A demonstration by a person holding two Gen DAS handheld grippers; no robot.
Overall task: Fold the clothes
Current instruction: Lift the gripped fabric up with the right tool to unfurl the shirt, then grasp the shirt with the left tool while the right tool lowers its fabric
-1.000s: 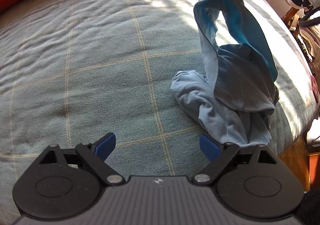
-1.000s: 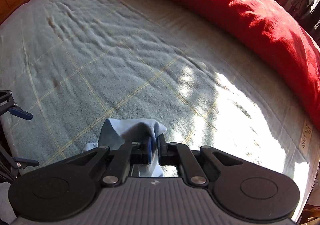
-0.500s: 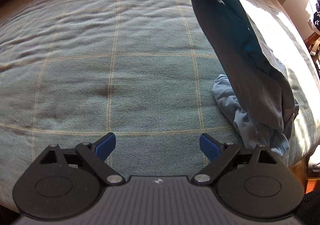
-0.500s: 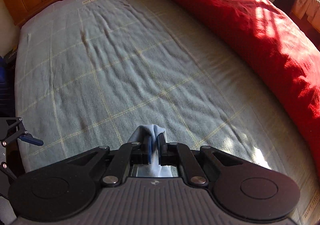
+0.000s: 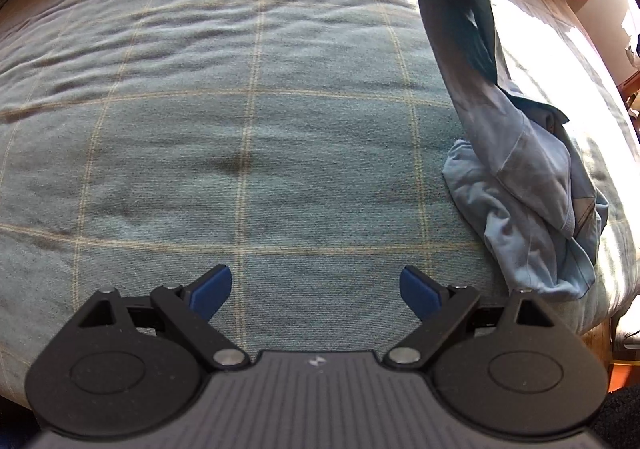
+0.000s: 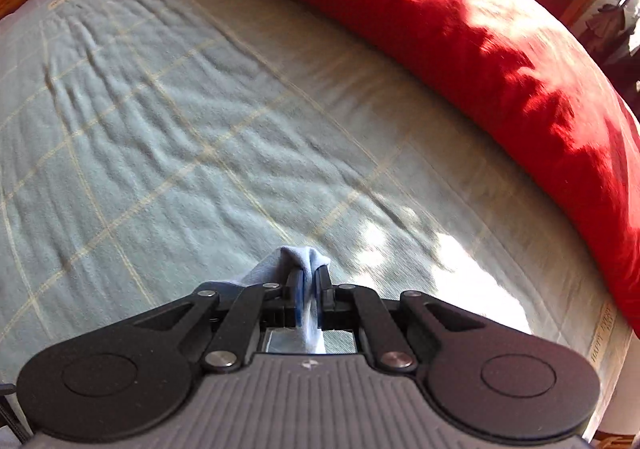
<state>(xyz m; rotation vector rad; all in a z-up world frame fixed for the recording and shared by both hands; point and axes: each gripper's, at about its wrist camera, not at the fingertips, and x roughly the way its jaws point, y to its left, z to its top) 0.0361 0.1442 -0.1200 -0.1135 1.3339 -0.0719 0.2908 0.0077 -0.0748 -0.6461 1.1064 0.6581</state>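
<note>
- Our right gripper (image 6: pixel 307 287) is clamped tight on a fold of the light blue garment (image 5: pixel 516 169), which pokes up between its pads at lower centre.
- In the left wrist view the garment hangs from the upper right, its lower part heaped at the right on the checked blanket (image 5: pixel 248 121).
- Our left gripper (image 5: pixel 316 291) stands wide, nothing between its jaws.
- A red duvet (image 6: pixel 460 29) fills the upper right.
</note>
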